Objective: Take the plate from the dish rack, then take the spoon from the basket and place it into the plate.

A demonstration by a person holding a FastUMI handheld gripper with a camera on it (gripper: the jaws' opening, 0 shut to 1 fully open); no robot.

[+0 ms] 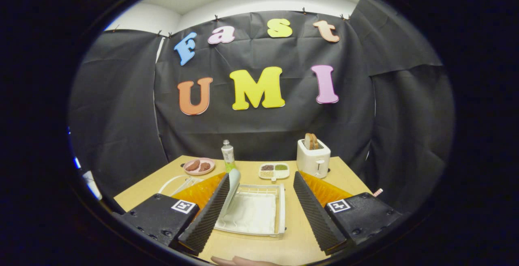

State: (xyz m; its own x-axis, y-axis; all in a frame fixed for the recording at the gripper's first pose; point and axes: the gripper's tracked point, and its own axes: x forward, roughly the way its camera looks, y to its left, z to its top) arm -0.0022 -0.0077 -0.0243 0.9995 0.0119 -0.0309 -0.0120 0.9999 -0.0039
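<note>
The gripper point(259, 211), jaws spread, straddles the white plastic dish rack point(279, 209), its pale upright plate point(232, 191) at ten o'clock beside the left finger, ready for pinching.

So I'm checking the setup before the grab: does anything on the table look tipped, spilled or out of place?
Nothing stands out. The plate leans on edge in the white dish rack, right beside one finger of the open gripper; its jaws are spread apart. Bottle and toaster stand upright beyond, with no spill visible.
</note>
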